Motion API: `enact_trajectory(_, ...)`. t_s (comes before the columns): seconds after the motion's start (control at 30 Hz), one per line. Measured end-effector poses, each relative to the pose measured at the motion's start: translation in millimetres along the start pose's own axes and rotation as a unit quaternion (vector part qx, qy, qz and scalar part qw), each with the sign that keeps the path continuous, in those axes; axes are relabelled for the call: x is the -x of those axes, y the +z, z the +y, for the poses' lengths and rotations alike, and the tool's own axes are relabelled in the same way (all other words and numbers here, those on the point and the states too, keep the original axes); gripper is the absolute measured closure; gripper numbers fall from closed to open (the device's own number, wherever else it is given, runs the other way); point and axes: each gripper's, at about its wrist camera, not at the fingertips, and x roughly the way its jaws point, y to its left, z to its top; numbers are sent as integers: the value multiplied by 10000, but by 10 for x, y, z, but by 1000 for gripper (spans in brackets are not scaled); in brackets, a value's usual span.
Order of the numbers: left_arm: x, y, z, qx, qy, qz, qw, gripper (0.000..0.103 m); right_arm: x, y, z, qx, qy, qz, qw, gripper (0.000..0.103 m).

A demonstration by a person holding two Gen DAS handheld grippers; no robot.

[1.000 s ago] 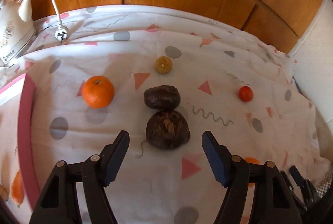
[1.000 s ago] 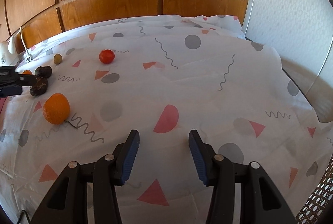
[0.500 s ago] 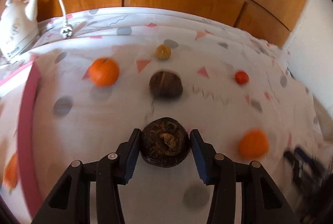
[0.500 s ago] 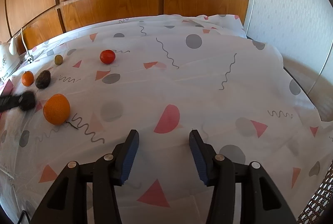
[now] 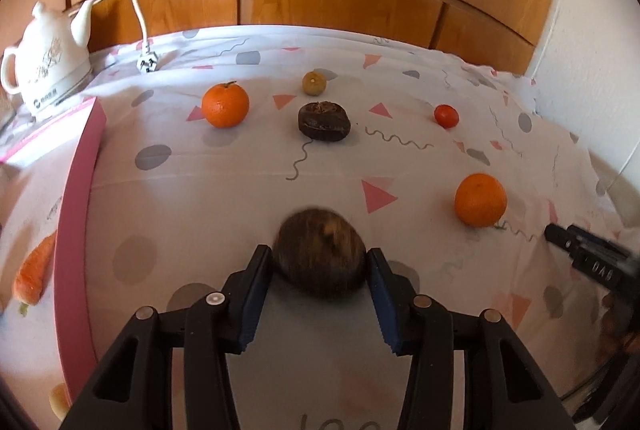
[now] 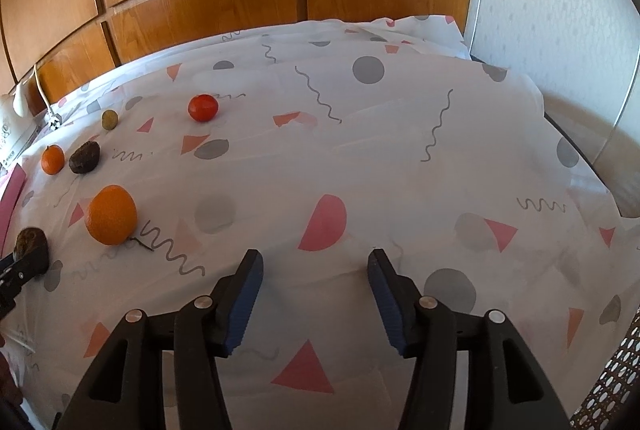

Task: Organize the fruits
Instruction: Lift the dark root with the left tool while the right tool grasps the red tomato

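Left tool [image 5: 320,262] pinching a dark brown fruit [image 5: 320,256] between both blue pads, holding it over the patterned sheet [image 5: 224,198] beside a pink tray [image 5: 76,230]. Lying ahead on the sheet: a second dark fruit [image 5: 324,121], a small yellowish fruit [image 5: 314,83], one orange [image 5: 225,105] to the left, another orange [image 5: 480,199] to the right, a small red fruit [image 5: 446,116] farther right. Right tool [image 6: 316,284] hovering spread and gripping nothing above the sheet, well apart from the fruits; white kettle [image 5: 44,66] standing at far left.
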Motion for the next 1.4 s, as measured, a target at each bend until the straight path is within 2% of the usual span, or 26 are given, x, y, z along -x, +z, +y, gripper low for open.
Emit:
enact_trajectory(0.07,7,-32,-21,-132,75,-83,9999,57,7,14,5,9,-4,74,10000,48)
enact_trajectory(0.17,10,-33,15,-59,5,-108,9999,57,22,51,10,30,37,196,9998,48)
enact_trajectory(0.33,26,-42,57,53,-155,-184,9997,56,105,167,26,29,148,121,9998,49)
enact_trajectory(0.43,39,-4,121,247,-592,-124,9979,40,151,235,55,3,232,88,9997,49)
enact_trajectory(0.57,61,66,188,615,-738,57,9954,39,208,242,123,85,299,36,9995,49)
enact_trajectory(0.67,67,132,194,611,-567,158,9964,39,206,257,140,155,311,11,9994,49)
enact_trajectory(0.83,-55,244,100,130,-154,410,9990,41,163,261,110,101,367,60,9993,49)
enact_trajectory(0.9,-102,223,32,-152,66,445,9989,51,150,284,102,89,385,77,9992,49)
enact_trajectory(1.03,-27,145,44,-82,-95,368,9992,52,111,400,105,44,592,122,9982,49)
enact_trajectory(1.17,50,32,39,-100,-94,250,9996,52,24,609,238,145,1038,209,9943,52)
enact_trajectory(1.23,56,7,72,-2,-162,176,9997,52,-61,736,327,182,1180,243,9925,58)
enact_trajectory(1.4,64,-23,80,40,-211,66,9997,52,-390,1085,570,263,1402,367,9891,59)
